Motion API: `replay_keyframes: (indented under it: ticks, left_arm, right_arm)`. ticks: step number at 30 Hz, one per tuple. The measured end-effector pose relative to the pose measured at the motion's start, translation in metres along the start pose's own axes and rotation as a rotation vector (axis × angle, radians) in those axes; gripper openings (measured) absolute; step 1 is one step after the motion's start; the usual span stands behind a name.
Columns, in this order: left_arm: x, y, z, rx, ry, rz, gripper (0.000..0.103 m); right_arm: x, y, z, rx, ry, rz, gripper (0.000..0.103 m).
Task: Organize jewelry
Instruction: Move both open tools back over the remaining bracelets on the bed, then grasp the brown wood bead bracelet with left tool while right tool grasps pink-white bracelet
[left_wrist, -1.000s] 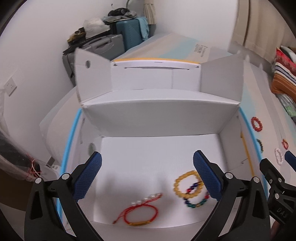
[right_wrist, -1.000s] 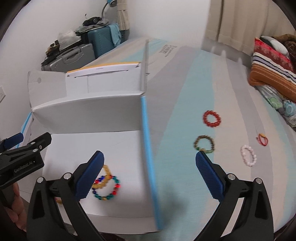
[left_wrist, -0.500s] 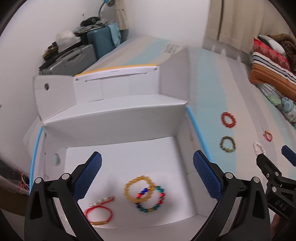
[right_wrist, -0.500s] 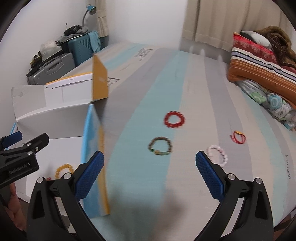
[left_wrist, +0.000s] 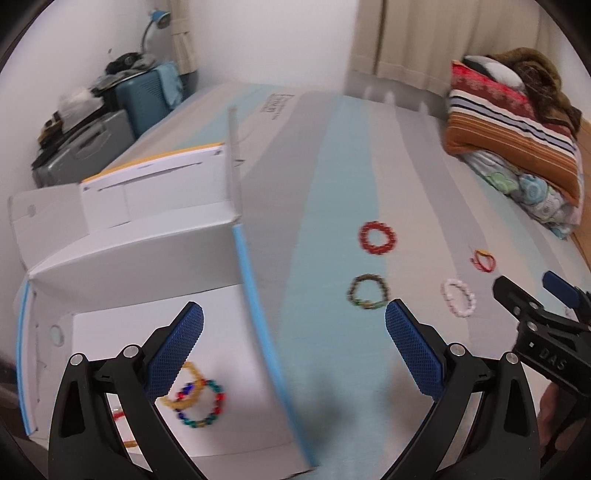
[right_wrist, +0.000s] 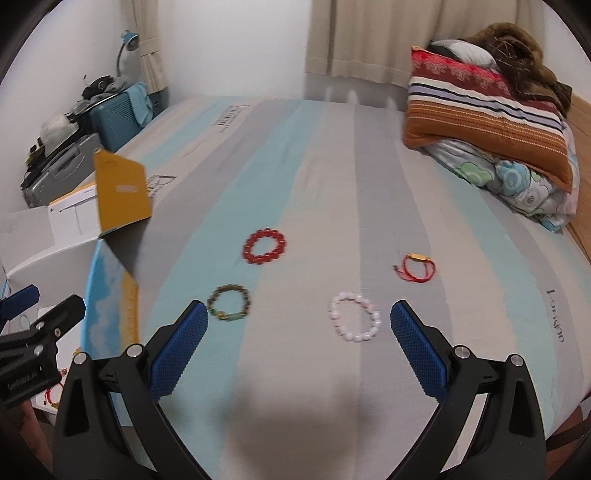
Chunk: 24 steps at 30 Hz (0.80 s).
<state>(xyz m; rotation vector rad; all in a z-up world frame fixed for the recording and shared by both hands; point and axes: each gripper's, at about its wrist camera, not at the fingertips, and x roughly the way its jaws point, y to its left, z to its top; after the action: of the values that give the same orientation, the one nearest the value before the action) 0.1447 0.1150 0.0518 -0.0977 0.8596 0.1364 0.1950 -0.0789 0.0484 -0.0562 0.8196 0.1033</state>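
Open white cardboard box (left_wrist: 155, 258) at the edge of a striped bed cover (right_wrist: 332, 184), flaps raised, one side wall edged in blue. On the box floor lie a yellow bead bracelet (left_wrist: 184, 391) and a multicoloured bead bracelet (left_wrist: 203, 404), overlapping each other; beside them, toward the box's outer wall, part of a red cord bracelet (left_wrist: 120, 415) shows behind the gripper frame, mostly hidden.

Outside the box, on the bed cover, lie four pieces, all apart from one another. Nearest the box: a brown-green bead bracelet (right_wrist: 228, 303). Beyond it, farther from the box's near corner: a red bead bracelet (right_wrist: 264, 246). Farther from the box: a pale pink bead bracelet (right_wrist: 354, 322) and, farthest, a red cord bracelet with gold plate (right_wrist: 415, 267).

Left gripper (left_wrist: 293, 325): jaws spread wide and empty, straddling the blue-edged box wall; one blue pad (left_wrist: 175, 350) hangs over the box floor just above the yellow bracelet, the other pad over the bed cover near the brown-green bracelet. Right gripper (right_wrist: 297, 325): jaws likewise spread wide, holding nothing, above the bed cover away from the box; the pale pink bracelet lies between its pads, close to the outer one, and the brown-green bracelet lies just beyond its inner pad (right_wrist: 181, 343). Folded bedding (right_wrist: 491, 118) is piled at the far side from the box.
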Motion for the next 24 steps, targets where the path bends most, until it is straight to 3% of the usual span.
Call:
replay_keyframes:
  ticks: [4,14,24]
  left_arm:
    - [0.006,-0.026,-0.002,0.023,0.011,-0.055,0.097]
    - [0.053,-0.071,-0.008,0.064,0.055,-0.052,0.097]
    - [0.109,-0.092,-0.017,0.083,0.004,-0.058,0.097]
  right_arm:
    - [0.007,-0.026,0.005,0.045,-0.014,-0.006,0.095]
    - [0.044,-0.062,0.007,0.065,0.009,-0.023,0.095]
    - [0.098,-0.077,-0.011,0.034,0.041,-0.042,0.095]
